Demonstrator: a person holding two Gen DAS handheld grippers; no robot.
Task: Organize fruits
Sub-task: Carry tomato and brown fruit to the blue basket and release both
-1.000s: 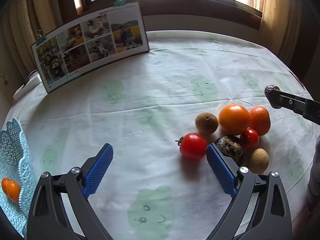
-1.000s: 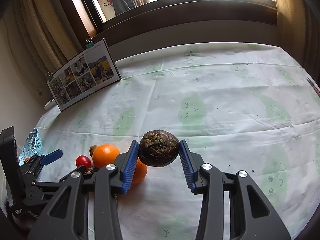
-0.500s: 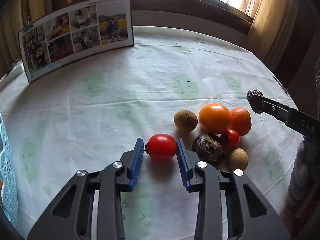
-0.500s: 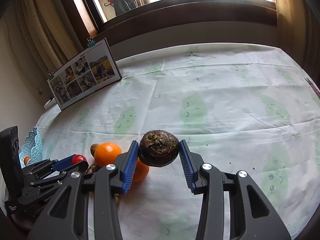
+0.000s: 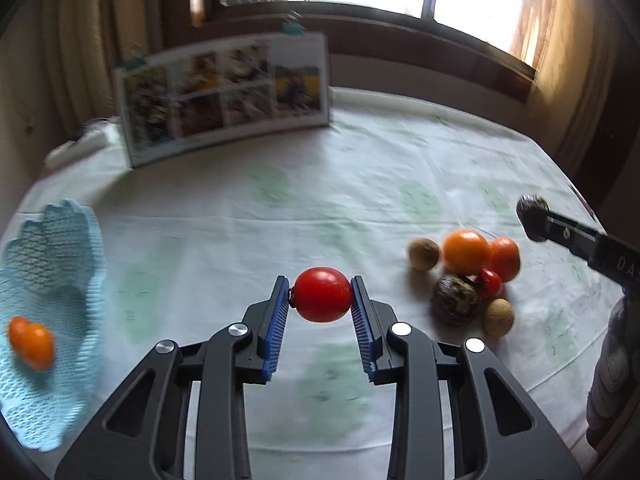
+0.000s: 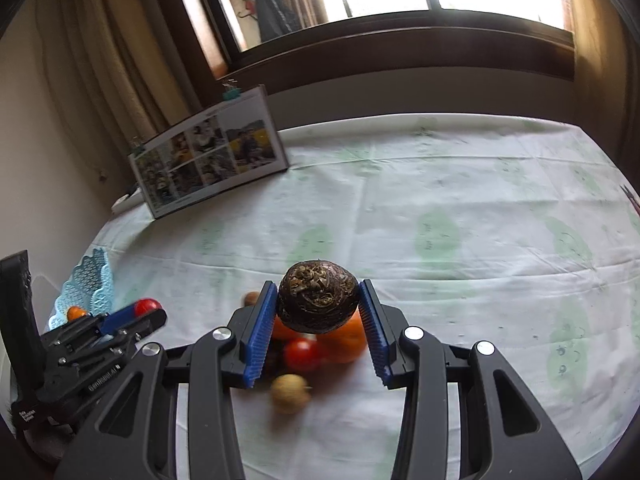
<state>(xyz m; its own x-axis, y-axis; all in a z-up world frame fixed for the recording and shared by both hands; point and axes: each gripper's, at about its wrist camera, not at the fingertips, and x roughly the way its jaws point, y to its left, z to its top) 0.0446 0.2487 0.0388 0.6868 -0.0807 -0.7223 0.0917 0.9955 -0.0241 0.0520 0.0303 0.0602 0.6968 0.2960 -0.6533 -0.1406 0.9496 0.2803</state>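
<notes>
Left gripper (image 5: 322, 300), fingers pinching red tomato (image 5: 322, 294); blue basket (image 5: 60, 248) lies to its left, nearer than to right gripper (image 6: 318, 308), fingers clamping dark round fruit (image 6: 318, 297).

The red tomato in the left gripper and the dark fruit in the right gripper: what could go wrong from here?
1. The left gripper holds the red tomato only by its sides; squeezing harder may bruise it, and a looser hold may let it slip before the blue basket.
2. The right gripper carries the dark fruit above the fruit pile; if dropped, it could scatter the pile.
</notes>
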